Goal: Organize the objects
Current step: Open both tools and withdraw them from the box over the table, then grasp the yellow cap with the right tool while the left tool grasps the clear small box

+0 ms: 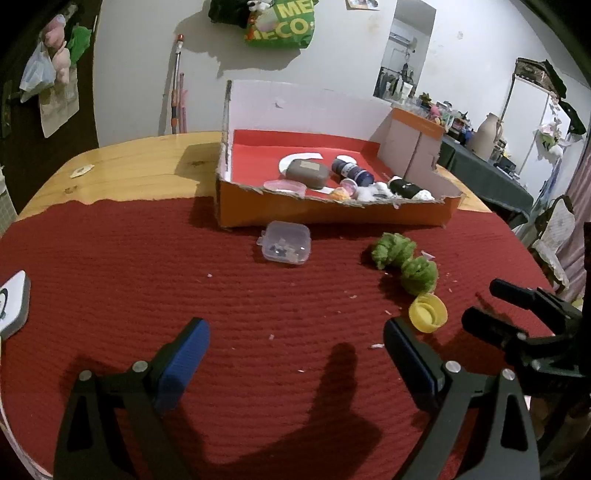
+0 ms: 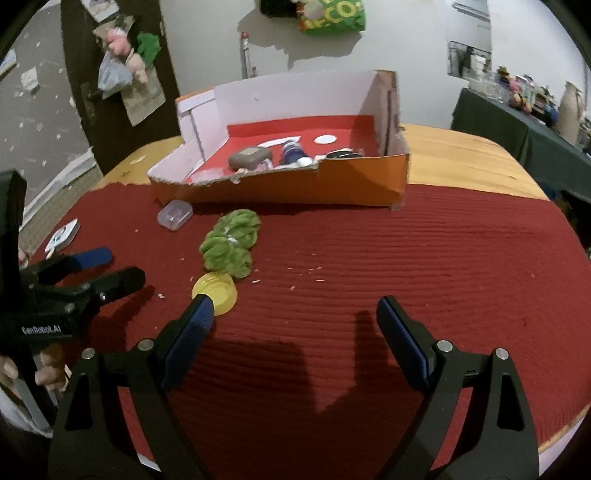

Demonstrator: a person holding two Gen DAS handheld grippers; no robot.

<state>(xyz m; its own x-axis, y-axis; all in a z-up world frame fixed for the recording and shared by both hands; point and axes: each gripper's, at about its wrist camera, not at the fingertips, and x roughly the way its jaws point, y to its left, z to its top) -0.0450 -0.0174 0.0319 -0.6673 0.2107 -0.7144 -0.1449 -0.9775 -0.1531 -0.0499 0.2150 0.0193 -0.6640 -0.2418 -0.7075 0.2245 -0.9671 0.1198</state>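
The left gripper [image 1: 297, 328] has its jaws spread wide with nothing between them, only bare red mat [image 1: 147, 266]. The right gripper [image 2: 293, 308] is likewise released and empty; its left pad sits just over the near rim of the yellow cap [image 2: 218, 290], though whether it touches the cap cannot be told.

Taking the orange cardboard box [image 1: 332, 212] as landmark: the clear plastic case [image 1: 285, 242] lies just in front of its near wall, the green woolly bundle [image 1: 404, 260] lies in front of it toward the right gripper's side, and the yellow cap touches the bundle's near end. In the box lie a grey case [image 1: 307, 172], a dark blue bottle [image 1: 351, 170] and several smaller things crowded against the torn near wall, which is low while the back and side walls stand high. Between both grippers and the box the mat is open, flecked with pale crumbs.

The mat covers the near part of a wooden table [image 1: 140, 162], whose bare wood shows beside and behind the box. A white wall stands behind, with a green bag [image 1: 282, 24] hanging above the box.

Only the left wrist view shows the doorway and cluttered dark table off past the box. Only the right wrist view shows the person's fingers [image 2: 50, 373] on the left gripper's handle, and the white card [image 2: 62, 234] whole at the mat's edge.
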